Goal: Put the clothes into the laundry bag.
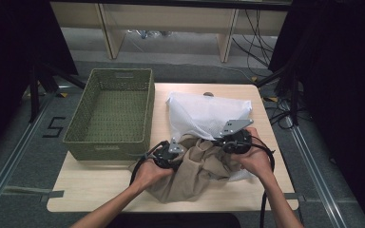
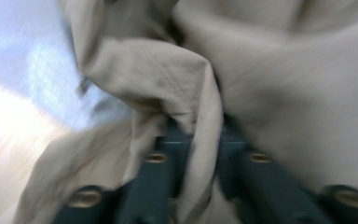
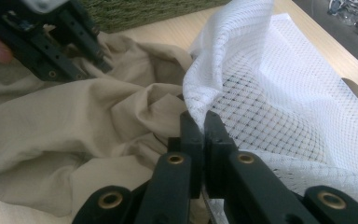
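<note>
Your left gripper (image 1: 167, 156) has its jaws pinched on a ridge of the beige garment (image 1: 195, 171); in the left gripper view that fold (image 2: 200, 140) runs straight up between the two dark jaws, and the picture is smeared by motion. Your right gripper (image 1: 232, 141) is clamped tight on the rim of the white mesh bag (image 1: 204, 114), its jaws together with a pinch of netting (image 3: 200, 122) between them in the right gripper view.

Here's the relation that matters: the garment sits on your side of the bag, heaped at its mouth, with the bag lying away from you toward the far edge of the table (image 1: 100, 190). The bag's long axis seems to run from its mouth near your right gripper out to its far end. Your left gripper is the one on the cloth, so as I read it, that hand drives forward while the right holds the rim up and open.

The garment is a soft, matte woven cloth, deeply creased and bunched, no fixed shape; it will likely drag and fold rather than slide. The bag is thin, see-through netting with a fine diamond grid, limp, puffed slightly where it stands.

Off to the left sits a green woven basket (image 1: 76, 128), rectangular, stiff-walled, well apart from both grippers. The table is pale wood.
</note>
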